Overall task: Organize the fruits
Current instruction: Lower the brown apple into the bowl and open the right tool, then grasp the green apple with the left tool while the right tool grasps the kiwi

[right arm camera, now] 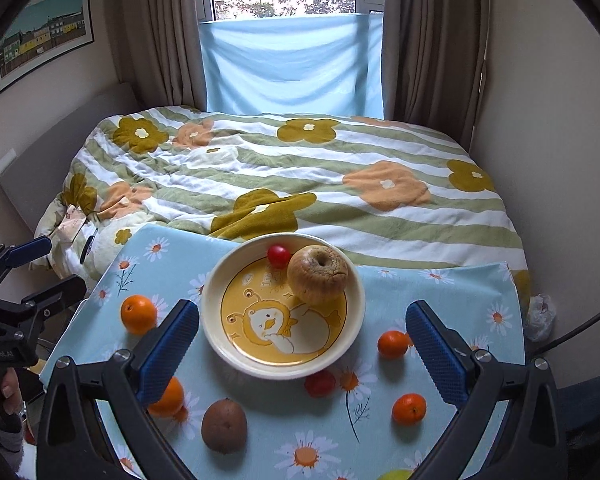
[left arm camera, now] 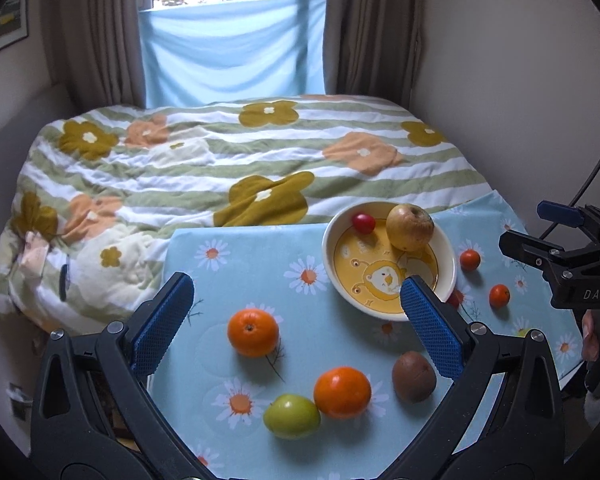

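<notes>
A yellow cartoon bowl (right arm camera: 356, 292) (left arm camera: 448, 280) holds a brown apple (right arm camera: 318, 275) (left arm camera: 410, 226) and a red cherry tomato (right arm camera: 278, 255) (left arm camera: 363, 223). On the daisy tablecloth lie two oranges (left arm camera: 253, 332) (left arm camera: 342, 392), a green apple (left arm camera: 292, 416), a kiwi (left arm camera: 414, 376) (right arm camera: 224, 424), two small tangerines (right arm camera: 393, 344) (right arm camera: 409, 409) and a red tomato (right arm camera: 320, 383). My left gripper (left arm camera: 296, 320) is open and empty above the oranges. My right gripper (right arm camera: 302, 344) is open and empty, hovering at the bowl's near rim.
The small table (right arm camera: 460, 292) stands against a bed with a flowered striped duvet (right arm camera: 300, 176). Curtains and a window lie beyond. A wall is close on the right. The other gripper shows at each view's edge (left arm camera: 560, 256) (right arm camera: 20, 312).
</notes>
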Demonstrator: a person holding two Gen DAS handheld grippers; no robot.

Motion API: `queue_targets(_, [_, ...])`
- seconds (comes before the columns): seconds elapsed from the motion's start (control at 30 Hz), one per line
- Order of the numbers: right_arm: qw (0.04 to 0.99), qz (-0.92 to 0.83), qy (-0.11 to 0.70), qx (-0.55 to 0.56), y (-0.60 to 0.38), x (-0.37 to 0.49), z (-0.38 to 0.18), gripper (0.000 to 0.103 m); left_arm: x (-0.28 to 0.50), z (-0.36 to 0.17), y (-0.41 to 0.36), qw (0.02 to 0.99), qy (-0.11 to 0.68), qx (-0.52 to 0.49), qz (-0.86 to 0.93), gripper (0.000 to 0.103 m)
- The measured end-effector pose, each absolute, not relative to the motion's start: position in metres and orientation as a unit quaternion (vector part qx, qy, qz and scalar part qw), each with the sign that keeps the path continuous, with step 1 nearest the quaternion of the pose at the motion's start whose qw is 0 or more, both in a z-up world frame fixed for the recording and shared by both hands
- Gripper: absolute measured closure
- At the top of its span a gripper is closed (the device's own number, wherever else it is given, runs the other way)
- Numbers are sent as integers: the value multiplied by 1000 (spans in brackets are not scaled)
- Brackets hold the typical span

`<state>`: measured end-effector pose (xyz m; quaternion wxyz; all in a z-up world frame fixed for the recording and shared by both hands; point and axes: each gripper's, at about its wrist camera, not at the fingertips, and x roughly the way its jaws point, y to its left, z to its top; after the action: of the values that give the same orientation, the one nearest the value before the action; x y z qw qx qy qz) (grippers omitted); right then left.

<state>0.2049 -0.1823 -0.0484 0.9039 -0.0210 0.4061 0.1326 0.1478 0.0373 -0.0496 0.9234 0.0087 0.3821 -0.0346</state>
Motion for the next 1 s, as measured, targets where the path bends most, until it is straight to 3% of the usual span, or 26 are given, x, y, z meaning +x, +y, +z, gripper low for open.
queue_targets(0.33, [890, 153, 427, -37, -178, 155, -54, 0, 92, -53, 47, 917, 395, 29, -45, 0])
queue_targets(1.0, [870, 87, 486, -15, -137, 108, -133, 0, 85, -160, 57, 862, 455, 138, -176, 0])
